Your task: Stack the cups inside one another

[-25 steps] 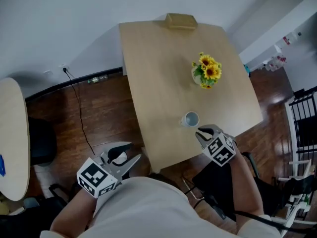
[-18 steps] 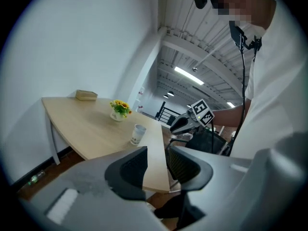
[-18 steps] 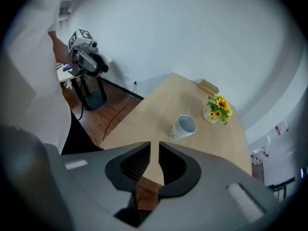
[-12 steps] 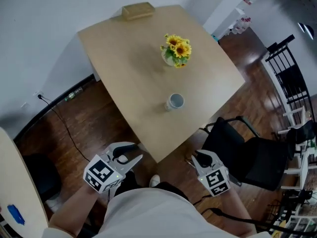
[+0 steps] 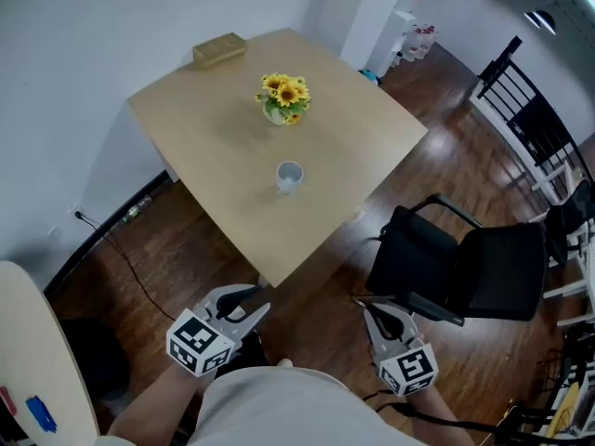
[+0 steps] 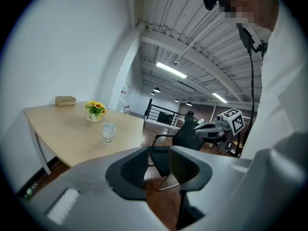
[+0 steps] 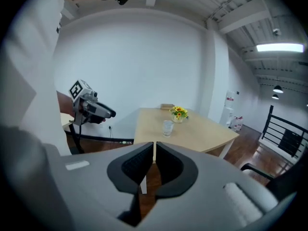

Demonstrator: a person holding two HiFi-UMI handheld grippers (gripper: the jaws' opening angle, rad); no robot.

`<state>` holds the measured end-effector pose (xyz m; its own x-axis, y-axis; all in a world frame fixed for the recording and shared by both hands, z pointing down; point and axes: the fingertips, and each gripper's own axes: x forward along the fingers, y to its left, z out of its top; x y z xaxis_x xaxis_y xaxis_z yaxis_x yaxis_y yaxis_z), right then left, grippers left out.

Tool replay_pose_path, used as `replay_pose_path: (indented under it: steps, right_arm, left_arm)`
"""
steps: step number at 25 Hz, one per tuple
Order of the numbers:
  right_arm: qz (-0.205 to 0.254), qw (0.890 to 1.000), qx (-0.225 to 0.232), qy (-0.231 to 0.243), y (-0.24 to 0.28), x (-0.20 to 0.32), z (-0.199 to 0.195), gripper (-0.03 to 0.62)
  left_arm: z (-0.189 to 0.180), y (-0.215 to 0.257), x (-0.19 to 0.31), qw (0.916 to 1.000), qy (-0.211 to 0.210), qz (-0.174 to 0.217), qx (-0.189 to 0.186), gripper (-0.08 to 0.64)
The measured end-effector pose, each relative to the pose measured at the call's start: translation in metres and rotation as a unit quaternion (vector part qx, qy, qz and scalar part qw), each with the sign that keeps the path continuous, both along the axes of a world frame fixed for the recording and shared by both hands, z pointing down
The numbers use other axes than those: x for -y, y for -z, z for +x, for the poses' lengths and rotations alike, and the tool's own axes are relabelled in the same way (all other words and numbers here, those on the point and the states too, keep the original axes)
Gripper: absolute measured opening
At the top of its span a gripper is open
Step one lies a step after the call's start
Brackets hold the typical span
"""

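A stack of pale cups [image 5: 289, 176] stands upright near the middle of the light wooden table [image 5: 209, 128]; it shows small as the cups [image 6: 109, 132] in the left gripper view and as the cups [image 7: 167, 127] in the right gripper view. Both grippers hang over the floor, well short of the table. My left gripper [image 5: 249, 301] is open and empty, with floor and chair showing between its jaws [image 6: 161, 163]. My right gripper [image 5: 369, 309] has just been closing; only a thin slit is left at its tips [image 7: 154, 155], and nothing is between them.
A vase of sunflowers [image 5: 282, 100] and a brown box [image 5: 219, 49] sit farther back on the table. A black chair [image 5: 456, 268] stands just right of the right gripper. A round table [image 5: 28, 360] is at the left, and black railings [image 5: 535, 110] at the far right.
Both grippers have drawn back from the table; the right one left the table's edge by the cups and now hangs over the floor beside the chair, jaws narrower. The cups stayed put.
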<state>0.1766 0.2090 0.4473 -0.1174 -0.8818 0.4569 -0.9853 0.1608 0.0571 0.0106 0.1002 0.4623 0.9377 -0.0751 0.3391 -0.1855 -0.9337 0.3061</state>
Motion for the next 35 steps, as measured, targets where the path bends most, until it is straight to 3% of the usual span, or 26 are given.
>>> replay_pose_path:
  steps: [7,14,35]
  right_arm:
    - [0.042,0.999,0.023,-0.022,0.012,-0.093,0.003,0.008]
    - [0.047,0.998,0.031,-0.016,0.008,-0.135,-0.003,0.006]
    - [0.060,0.998,-0.009,0.019,0.008,-0.168,-0.013,0.006]
  left_arm:
    - [0.011,0.002,-0.105,0.9999,-0.006,0.003,0.007,0.141]
    - [0.011,0.002,-0.162,0.9998,-0.012,0.001,0.016,0.141]
    - [0.011,0.018,-0.196,0.9991,-0.013,0.037,0.018,0.141]
